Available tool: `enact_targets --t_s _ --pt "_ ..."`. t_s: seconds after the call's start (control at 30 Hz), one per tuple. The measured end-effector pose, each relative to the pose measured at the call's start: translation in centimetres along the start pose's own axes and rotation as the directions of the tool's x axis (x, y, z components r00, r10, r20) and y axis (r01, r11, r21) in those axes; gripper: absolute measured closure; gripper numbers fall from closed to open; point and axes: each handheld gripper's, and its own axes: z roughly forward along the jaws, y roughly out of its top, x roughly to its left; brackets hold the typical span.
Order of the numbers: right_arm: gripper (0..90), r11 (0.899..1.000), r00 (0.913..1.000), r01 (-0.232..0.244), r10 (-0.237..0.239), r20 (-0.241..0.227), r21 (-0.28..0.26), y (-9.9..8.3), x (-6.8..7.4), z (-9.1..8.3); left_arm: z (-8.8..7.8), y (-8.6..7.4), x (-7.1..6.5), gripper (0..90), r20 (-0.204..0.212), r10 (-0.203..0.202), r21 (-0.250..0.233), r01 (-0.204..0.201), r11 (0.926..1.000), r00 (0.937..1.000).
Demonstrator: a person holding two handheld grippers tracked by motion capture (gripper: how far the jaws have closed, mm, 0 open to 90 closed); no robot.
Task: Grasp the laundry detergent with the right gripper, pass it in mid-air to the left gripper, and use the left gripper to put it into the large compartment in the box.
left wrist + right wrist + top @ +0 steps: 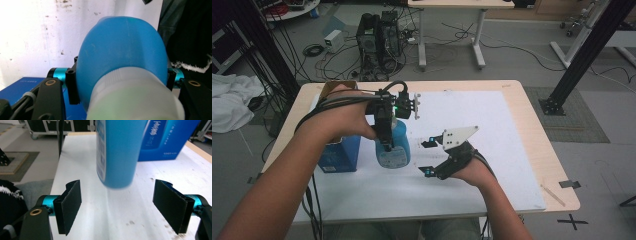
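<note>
Blue plastic bottle (393, 145) hangs at centre-left of the high view, pinched near its white cap by the left gripper (384, 131), clear of the white mat (492, 150). Right gripper (428, 157), lower centre, stands spread, holding nothing.

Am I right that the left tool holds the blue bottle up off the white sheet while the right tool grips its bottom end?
Not quite. The right tool is open and grips nothing, as the right gripper view shows; the blue bottle hangs ahead of its pads. The left tool does hold it above the white sheet.
</note>
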Motion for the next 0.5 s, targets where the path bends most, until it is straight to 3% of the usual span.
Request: enact_targets --t_s 0.1,0.2,0.27,0.33,0.43,0.47,0.5 --pt "19.9 1.0 0.9999 -0.014 0.014 0.007 0.024 0.2 -0.1 -0.7 -1.0 -0.5 0.3 38.0 0.008 -0.024 -0.012 0.024 0.9996 0.9997" --pt "19.7 0.998 1.0 0.001 -0.001 0.008 0.055 0.3 -0.3 -1.1 -2.0 -1.1 0.6 37.9 0.014 -0.056 -0.034 0.056 0.9978 0.9984" --pt "13.1 0.996 1.0 -0.003 0.002 0.009 0.084 0.4 -0.4 -1.3 -2.7 -1.5 0.8 38.0 0.02 -0.078 -0.043 0.078 0.996 0.9968" --pt "13.1 0.994 1.0 0.002 -0.002 0.002 0.109 0.5 -0.6 -1.4 -3.4 -2.0 1.0 37.9 0.023 -0.099 -0.05 0.1 0.9938 0.9949" --pt "13.0 0.988 0.9997 0.023 -0.024 0.004 0.151 0.8 -0.8 -1.5 -4.4 -2.7 1.3 37.9 0.022 -0.126 -0.064 0.127 0.9899 0.9918" --pt "13.0 0.981 0.9999 0.002 0.001 -0.014 0.193 1.1 -0.8 -1.9 -4.8 -3.0 1.4 37.9 0.022 -0.135 -0.063 0.136 0.9887 0.9906" --pt "13.0 0.978 0.9997 0.014 -0.01 -0.021 0.21 1.2 -1.0 -1.9 -5.1 -3.3 1.5 37.9 0.019 -0.144 -0.063 0.145 0.9874 0.9894"
